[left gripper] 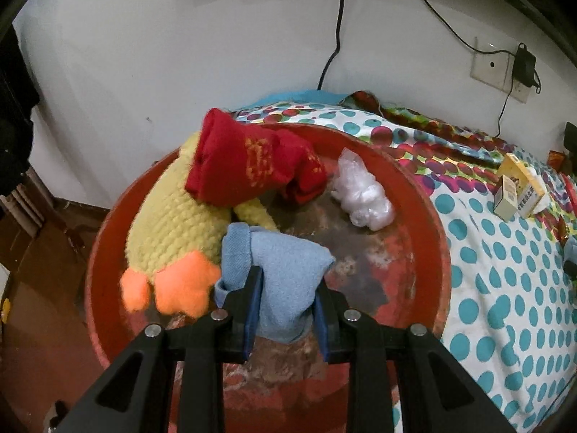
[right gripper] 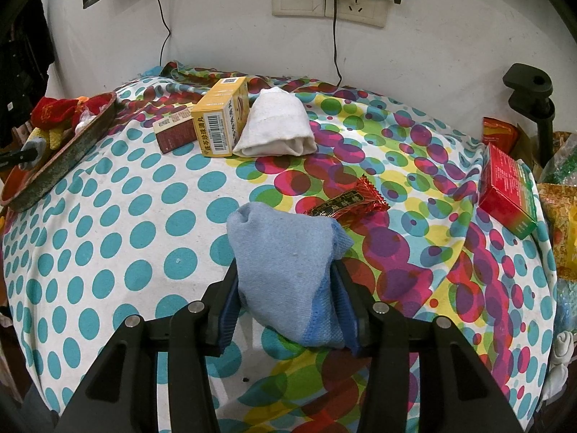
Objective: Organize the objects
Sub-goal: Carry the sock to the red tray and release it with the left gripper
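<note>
My left gripper [left gripper: 286,281] is shut on a light blue sock [left gripper: 285,270] and holds it over the round red tray [left gripper: 425,216]. In the tray lie a yellow knitted toy with orange feet [left gripper: 169,227], a red sock [left gripper: 249,162] and a crumpled clear plastic bag [left gripper: 362,191]. My right gripper [right gripper: 288,281] is shut on another light blue sock [right gripper: 288,270] above the dotted cloth [right gripper: 126,216]. A rolled white sock [right gripper: 277,124], a yellow box [right gripper: 221,122], a brown box [right gripper: 175,133], a red snack packet [right gripper: 348,202] and a red box [right gripper: 508,191] lie on the cloth.
The red tray [right gripper: 61,158] sits at the table's left edge in the right wrist view. The white wall behind has sockets [right gripper: 328,3] and hanging cables [left gripper: 333,36]. A black clamp stand [right gripper: 530,101] and snack bags [right gripper: 562,216] are at the right edge.
</note>
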